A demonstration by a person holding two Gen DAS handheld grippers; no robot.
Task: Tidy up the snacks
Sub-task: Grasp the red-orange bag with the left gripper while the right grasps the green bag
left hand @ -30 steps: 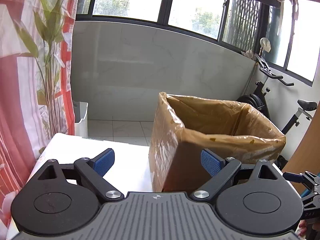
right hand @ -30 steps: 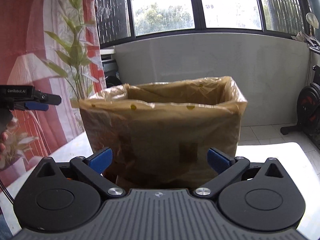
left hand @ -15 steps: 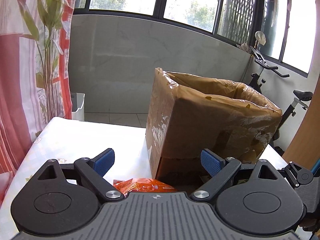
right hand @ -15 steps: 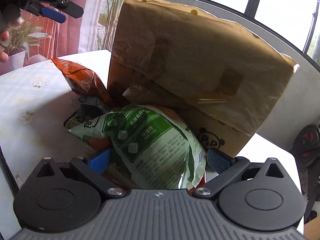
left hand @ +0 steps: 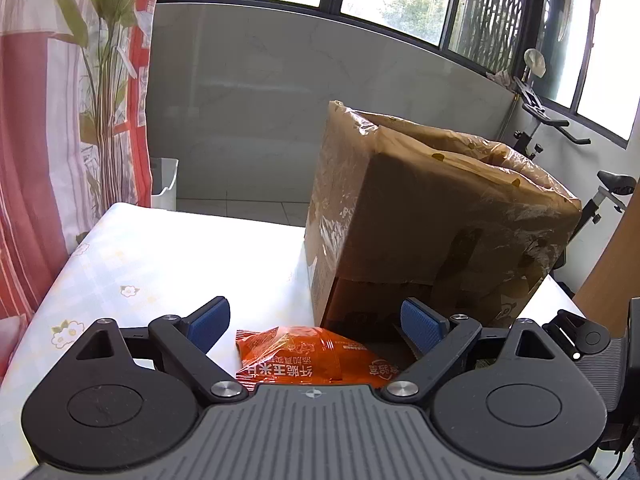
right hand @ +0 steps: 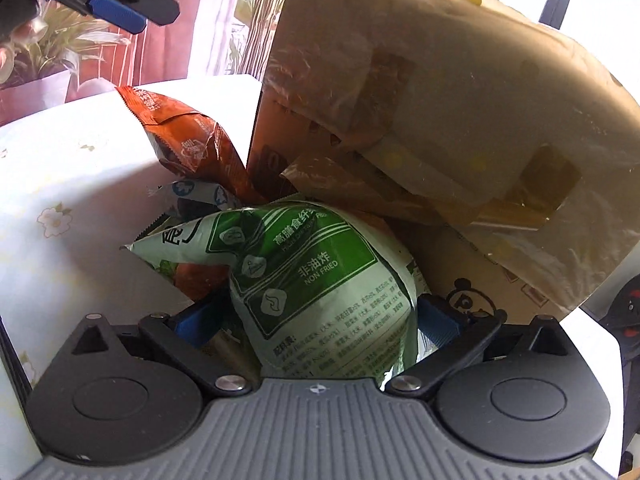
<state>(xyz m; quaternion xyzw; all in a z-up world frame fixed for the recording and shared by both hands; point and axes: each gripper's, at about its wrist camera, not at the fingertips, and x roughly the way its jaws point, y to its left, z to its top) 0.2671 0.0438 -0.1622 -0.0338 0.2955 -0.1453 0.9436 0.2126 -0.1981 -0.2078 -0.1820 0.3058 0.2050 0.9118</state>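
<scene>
In the left wrist view, my left gripper (left hand: 314, 322) stood spread wide with nothing between its pads; the orange snack bag (left hand: 310, 356) lay on the table (left hand: 160, 248) just under it, near the box (left hand: 432, 216). I judged a late closing could push the bag away.

In the right wrist view, my right gripper (right hand: 316, 318) stood spread around the green snack bag (right hand: 320, 280), and I could not tell whether the pads touched it. The puffy bag could slip, or I could knock the box.

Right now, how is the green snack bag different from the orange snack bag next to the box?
The green snack bag sits between the right gripper's blue fingers; the orange snack bag lies farther off, against the box. The green one looks puffier and bigger in view; the orange one is creased. Both are sealed packets on the table.
</scene>
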